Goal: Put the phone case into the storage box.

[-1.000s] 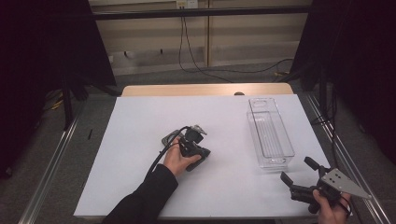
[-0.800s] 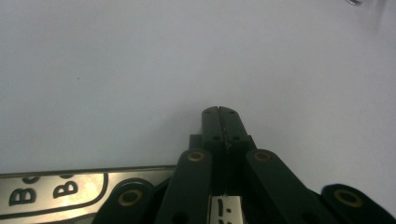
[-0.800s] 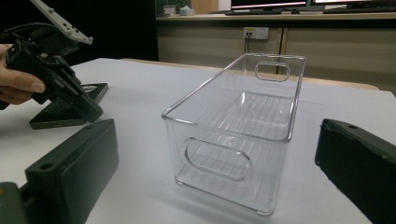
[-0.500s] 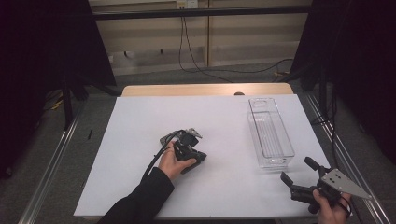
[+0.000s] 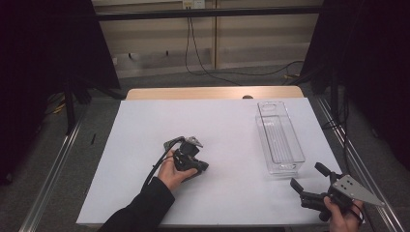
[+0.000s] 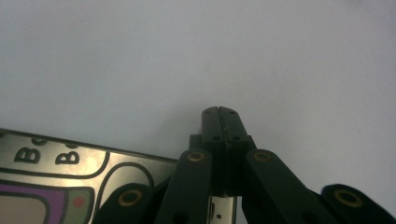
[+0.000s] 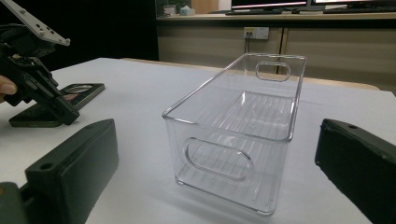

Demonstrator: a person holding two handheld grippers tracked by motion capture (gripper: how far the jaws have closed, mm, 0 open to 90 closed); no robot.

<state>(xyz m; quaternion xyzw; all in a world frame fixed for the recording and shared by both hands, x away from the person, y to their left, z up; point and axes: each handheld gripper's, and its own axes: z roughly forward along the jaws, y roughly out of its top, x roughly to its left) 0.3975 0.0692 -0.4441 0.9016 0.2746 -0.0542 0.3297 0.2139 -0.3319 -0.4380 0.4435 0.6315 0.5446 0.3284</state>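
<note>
Left of the clear bin (image 5: 279, 142), the left gripper (image 5: 189, 163) pinches shut on a thin, stiff, probably light card (image 7: 56, 108); the right gripper (image 5: 309, 186) gapes empty.

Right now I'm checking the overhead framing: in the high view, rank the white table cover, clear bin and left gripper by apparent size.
1. White table cover
2. Clear bin
3. Left gripper, partly hidden by the hand

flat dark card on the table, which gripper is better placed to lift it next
Left. The left gripper is already down on the flat dark card, jaws closed at its edge. The right gripper sits open near the clear bin, far off.
</note>
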